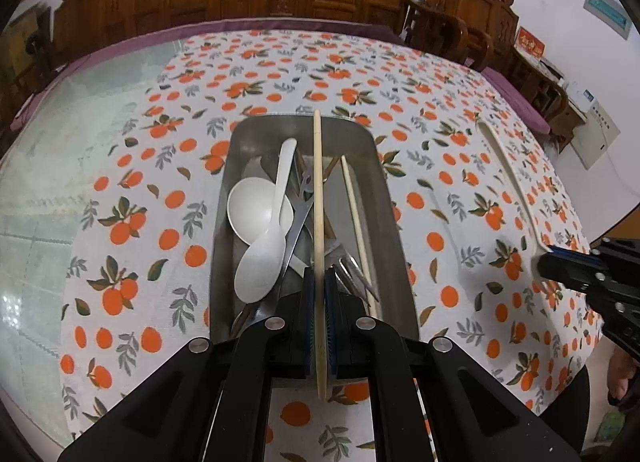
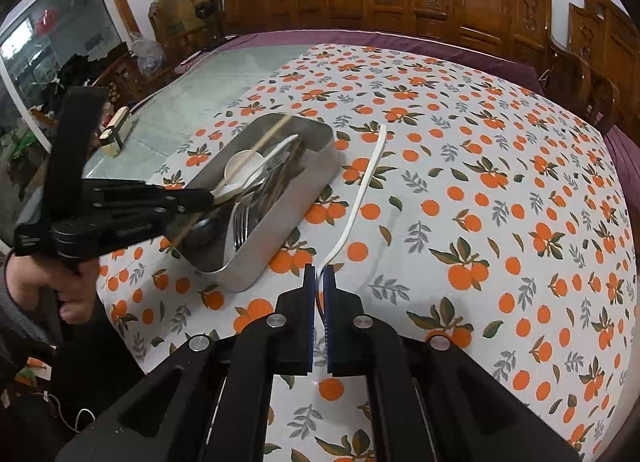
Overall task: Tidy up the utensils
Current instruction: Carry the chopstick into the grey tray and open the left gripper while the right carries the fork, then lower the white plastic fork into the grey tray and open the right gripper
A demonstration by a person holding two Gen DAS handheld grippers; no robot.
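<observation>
A rectangular stainless-steel tray (image 1: 394, 198) on the orange-print tablecloth (image 1: 136, 190) of the worktop holds two white plastic spoons (image 1: 260, 218), metal forks (image 2: 240, 222) and a pale wooden chopstick (image 1: 356, 214). Above it the left tool (image 1: 318, 290), angled steeply down, clamps another pale chopstick (image 1: 318, 190). Right of the tray, the right tool (image 2: 319, 278) pinches a long white utensil handle (image 2: 360, 190) that slants over the cloth; a hand (image 2: 44, 282) grips the left tool's handle.

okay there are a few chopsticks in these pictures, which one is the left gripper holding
The pale chopstick clamped in the left gripper, raised over the metal tray. Another pale chopstick lies loose inside the tray, untouched.
</observation>
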